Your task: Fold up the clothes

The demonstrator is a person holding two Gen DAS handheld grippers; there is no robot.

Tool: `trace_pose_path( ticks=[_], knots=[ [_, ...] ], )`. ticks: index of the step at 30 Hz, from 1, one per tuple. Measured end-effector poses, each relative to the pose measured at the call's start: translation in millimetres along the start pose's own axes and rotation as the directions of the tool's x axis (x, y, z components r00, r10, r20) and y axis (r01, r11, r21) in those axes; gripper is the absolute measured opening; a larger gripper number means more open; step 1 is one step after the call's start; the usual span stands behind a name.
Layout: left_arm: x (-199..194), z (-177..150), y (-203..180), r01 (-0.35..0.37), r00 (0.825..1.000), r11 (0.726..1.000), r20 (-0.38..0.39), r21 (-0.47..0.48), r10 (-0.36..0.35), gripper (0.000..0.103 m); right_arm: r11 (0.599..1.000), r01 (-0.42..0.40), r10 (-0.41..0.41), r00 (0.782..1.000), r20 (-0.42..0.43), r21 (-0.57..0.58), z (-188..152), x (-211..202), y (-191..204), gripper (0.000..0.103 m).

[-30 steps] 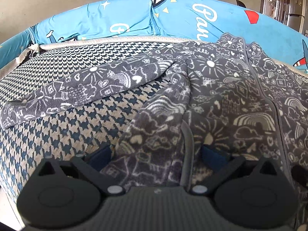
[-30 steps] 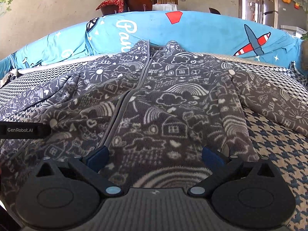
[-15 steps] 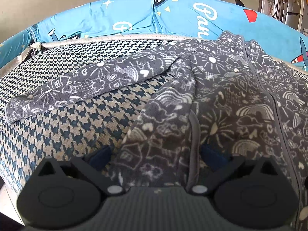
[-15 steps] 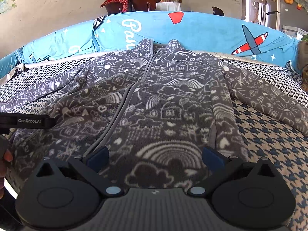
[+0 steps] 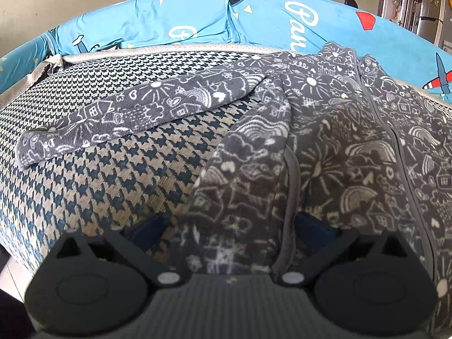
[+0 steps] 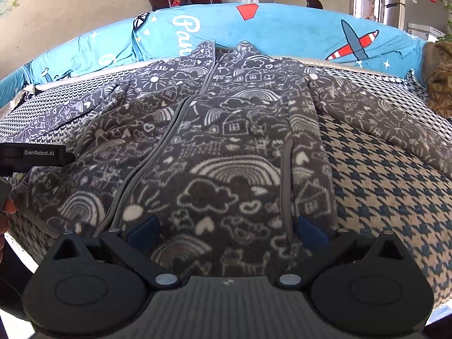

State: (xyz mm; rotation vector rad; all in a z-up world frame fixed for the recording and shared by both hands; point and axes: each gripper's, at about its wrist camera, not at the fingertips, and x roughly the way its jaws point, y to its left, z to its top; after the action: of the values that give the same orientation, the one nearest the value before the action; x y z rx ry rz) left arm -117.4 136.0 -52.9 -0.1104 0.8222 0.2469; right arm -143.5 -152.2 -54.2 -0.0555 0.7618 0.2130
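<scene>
A grey fleece zip jacket (image 6: 226,130) with white doodle print lies face up on a houndstooth sofa seat (image 6: 381,197), collar towards the blue backrest, both sleeves spread outward. In the left wrist view the same jacket (image 5: 325,147) fills the right half, its left sleeve (image 5: 127,115) stretched across the seat. My left gripper (image 5: 228,230) is open over the jacket's lower left hem near a pocket edge. My right gripper (image 6: 226,230) is open above the lower right hem, its fingers either side of the fabric. The left gripper's body (image 6: 34,158) shows at the left edge of the right wrist view.
A blue printed cover (image 6: 282,31) drapes the sofa backrest. A brown furry item (image 6: 439,79) sits at the far right of the seat. The sofa's front edge (image 5: 17,248) drops off at the lower left. Chairs and a doorway stand behind. A person's hand (image 6: 5,209) shows at the left.
Both grippers have drawn back towards the jacket's bottom hem and the sofa's front edge. The jacket itself has not moved. Both stay open.
</scene>
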Motion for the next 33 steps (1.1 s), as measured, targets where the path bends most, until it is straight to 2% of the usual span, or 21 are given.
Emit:
trace_pose_path(
  ticks=[5, 9, 13, 17, 24, 29, 33],
  knots=[
    [-3, -3, 1, -0.007, 1.0, 1.0, -0.01, -0.004, 0.007, 0.103, 1.0, 0.013, -0.013, 1.0, -0.019, 0.028, -8, -7, -10, 0.103],
    [-8, -6, 1, -0.01, 1.0, 1.0, -0.019, -0.029, 0.009, 0.103, 0.997, 0.013, -0.013, 1.0, 0.0, 0.074, -12, -16, -21, 0.103],
    [-15, -7, 1, -0.008, 1.0, 0.998, -0.015, -0.068, 0.007, 0.103, 0.985, 0.048, -0.054, 0.998, 0.034, 0.165, -14, -26, -40, 0.103],
    [-22, -6, -10, -0.031, 0.999, 0.999, 0.034, -0.032, 0.032, 0.103, 0.96, 0.089, -0.113, 0.991, 0.077, 0.267, -11, -34, -58, 0.103],
    [-24, -7, -29, -0.015, 0.998, 0.999, 0.055, 0.037, 0.013, 0.103, 0.923, 0.18, -0.212, 0.976, 0.056, 0.34, 1, -29, -75, 0.103],
    [-18, -10, -33, -0.01, 1.0, 0.999, 0.027, 0.045, 0.009, 0.103, 0.888, 0.287, -0.321, 0.946, 0.038, 0.358, 23, -20, -98, 0.103],
    [-17, -12, -34, -0.013, 1.0, 0.999, 0.028, 0.051, 0.011, 0.103, 0.829, 0.374, -0.408, 0.913, -0.008, 0.416, 42, -9, -133, 0.103]
  ],
)
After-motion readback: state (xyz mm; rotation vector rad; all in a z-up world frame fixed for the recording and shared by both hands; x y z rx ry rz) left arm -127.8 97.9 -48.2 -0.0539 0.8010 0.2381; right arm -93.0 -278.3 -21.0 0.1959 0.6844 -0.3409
